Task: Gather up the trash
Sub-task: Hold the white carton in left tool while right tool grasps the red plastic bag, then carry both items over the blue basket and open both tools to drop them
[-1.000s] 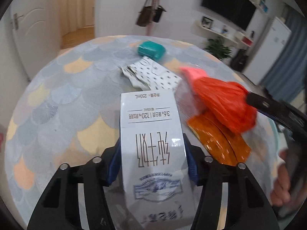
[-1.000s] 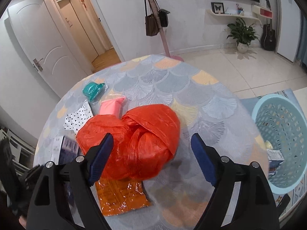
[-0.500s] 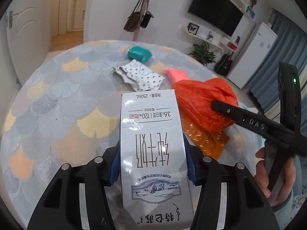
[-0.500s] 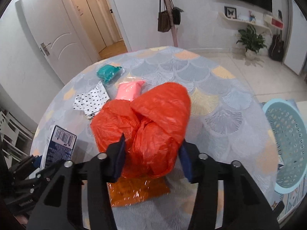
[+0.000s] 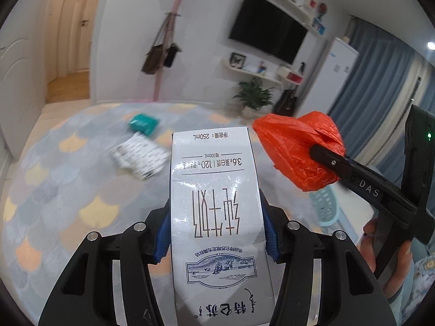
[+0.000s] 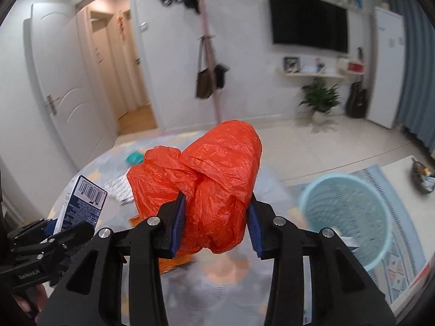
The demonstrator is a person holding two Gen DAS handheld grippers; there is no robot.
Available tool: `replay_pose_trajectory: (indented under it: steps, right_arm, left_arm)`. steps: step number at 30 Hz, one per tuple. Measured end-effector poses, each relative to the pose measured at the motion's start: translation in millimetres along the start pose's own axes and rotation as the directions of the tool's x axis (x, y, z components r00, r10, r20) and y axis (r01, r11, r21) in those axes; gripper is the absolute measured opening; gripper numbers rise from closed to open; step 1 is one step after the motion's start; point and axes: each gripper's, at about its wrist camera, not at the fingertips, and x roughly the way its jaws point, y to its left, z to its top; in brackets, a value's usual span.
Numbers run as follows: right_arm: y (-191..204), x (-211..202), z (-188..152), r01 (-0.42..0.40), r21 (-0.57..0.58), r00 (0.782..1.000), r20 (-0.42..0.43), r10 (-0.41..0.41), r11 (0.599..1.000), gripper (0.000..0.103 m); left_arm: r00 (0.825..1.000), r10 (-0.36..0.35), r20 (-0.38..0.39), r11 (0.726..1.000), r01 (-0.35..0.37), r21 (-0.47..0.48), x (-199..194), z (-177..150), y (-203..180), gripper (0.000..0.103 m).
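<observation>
My left gripper (image 5: 216, 233) is shut on a white milk carton (image 5: 214, 190) and holds it above the round table (image 5: 54, 184). My right gripper (image 6: 216, 222) is shut on a crumpled orange plastic bag (image 6: 217, 187), lifted off the table; the bag also shows in the left wrist view (image 5: 296, 149). The carton shows at the left of the right wrist view (image 6: 81, 203). A light blue trash basket (image 6: 350, 212) stands on the floor to the right of the table.
On the table lie a teal packet (image 5: 142, 122), a black-dotted white wrapper (image 5: 138, 157) and an orange foil wrapper (image 6: 174, 260). A coat stand with bags (image 6: 208, 81), a plant (image 6: 319, 100) and doors are behind.
My right gripper closed on the orange bag and lifted it off the table. Both grippers rose and tilted up, the left still holding the carton.
</observation>
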Motion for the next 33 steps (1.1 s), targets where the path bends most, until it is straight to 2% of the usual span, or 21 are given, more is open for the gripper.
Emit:
replay_pose_trajectory:
  steps: [8,10,12,18,21,27,31,33]
  right_arm:
    - [-80.0,-32.2,6.4,0.145,0.131,0.986,0.061,-0.154,0.981,0.036]
    - [-98.1,-33.6,6.4,0.181,0.157,0.980,0.051,-0.191,0.971,0.036]
    - [-121.6,-33.4,5.6,0.254,0.185,0.964,0.025,-0.263,0.949,0.037]
    - [-186.5,-13.3,-7.1,0.354,0.273,0.935,-0.066,-0.350,0.895,0.037]
    - [-212.9,2.4,-19.2,0.390,0.305,0.921,-0.124,-0.370,0.869,0.037]
    - [-261.8,38.3,-46.7,0.442,0.332,0.893,-0.247,-0.375,0.833,0.038]
    - [-282.1,60.0,-62.0,0.452,0.362,0.884,-0.308,-0.353,0.815,0.041]
    - [-287.2,66.4,-70.4,0.453,0.384,0.882,-0.326,-0.341,0.805,0.043]
  left_arm:
    - [0.996,-0.092,-0.015,0.991,0.093,0.096,27.6,22.5,-62.1,0.053]
    - [0.994,-0.108,-0.029,0.987,0.111,0.116,41.7,27.7,-79.5,0.053]
    - [0.991,-0.120,-0.052,0.983,0.126,0.133,59.7,32.2,-98.7,0.053]
    - [0.977,-0.164,-0.138,0.966,0.187,0.179,117.9,38.0,-158.7,0.053]
    - [0.970,-0.166,-0.181,0.961,0.200,0.191,147.6,37.2,-177.7,0.053]
    - [0.944,-0.196,-0.265,0.958,0.242,0.153,201.4,32.5,-203.9,0.053]
    - [0.934,-0.185,-0.306,0.959,0.239,0.149,229.0,29.1,-211.9,0.053]
    - [0.922,-0.192,-0.337,0.959,0.249,0.133,240.8,28.3,-213.6,0.053]
